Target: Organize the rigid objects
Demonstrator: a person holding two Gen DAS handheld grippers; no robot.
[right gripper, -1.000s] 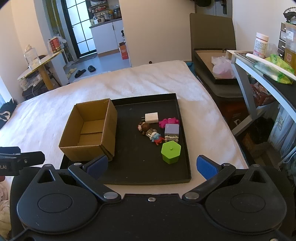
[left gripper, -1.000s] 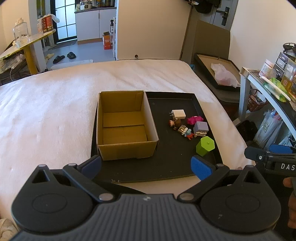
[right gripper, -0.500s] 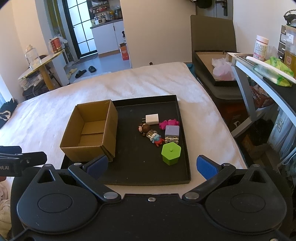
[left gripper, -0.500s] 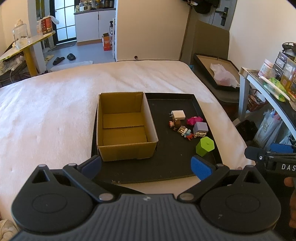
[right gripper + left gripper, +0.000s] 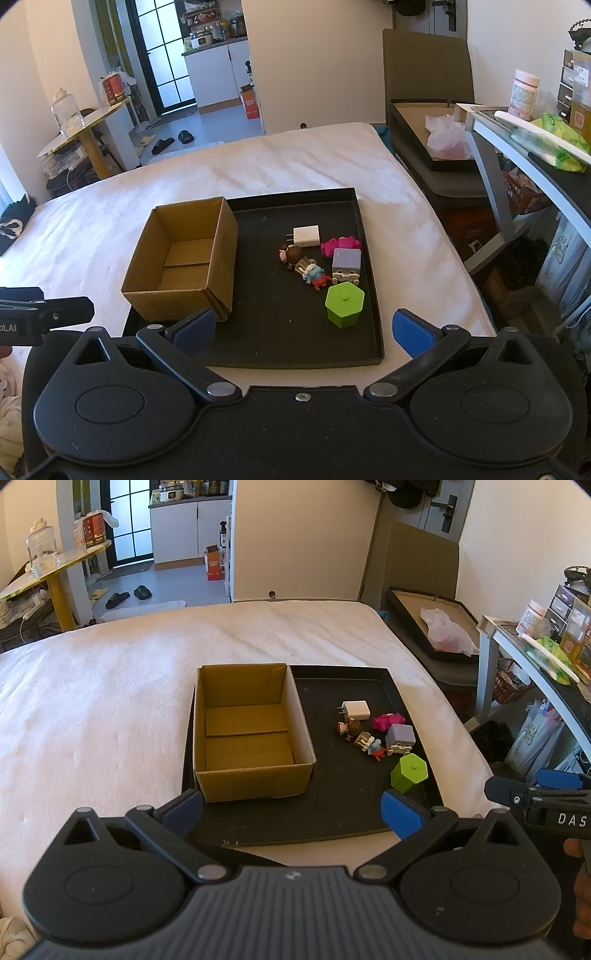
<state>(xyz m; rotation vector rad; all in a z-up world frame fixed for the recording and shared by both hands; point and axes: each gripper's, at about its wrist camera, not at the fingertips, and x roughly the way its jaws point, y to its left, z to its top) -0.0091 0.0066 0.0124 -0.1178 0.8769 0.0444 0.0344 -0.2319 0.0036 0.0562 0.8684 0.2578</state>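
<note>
Small rigid objects, a white charger [image 5: 306,236], a pink toy [image 5: 340,245], a purple cube [image 5: 346,260], two little figures [image 5: 303,266] and a green hexagonal container [image 5: 344,305], lie bunched on the right half of a black tray [image 5: 280,332] on the bed [image 5: 295,162], with an empty cardboard box [image 5: 184,266] at their 9 o'clock on the same tray. Neither claw holds anything: the left claw [image 5: 291,808] and the right claw [image 5: 302,330] both hover at the tray's near edge with their blue pads spread wide. From the right claw the green container sits at about 12 o'clock, nearest of the cluster; from the left claw it lies toward 1 o'clock and farther off. So I judge the right hand better placed for the first pick, carrying it left into the box.
</note>
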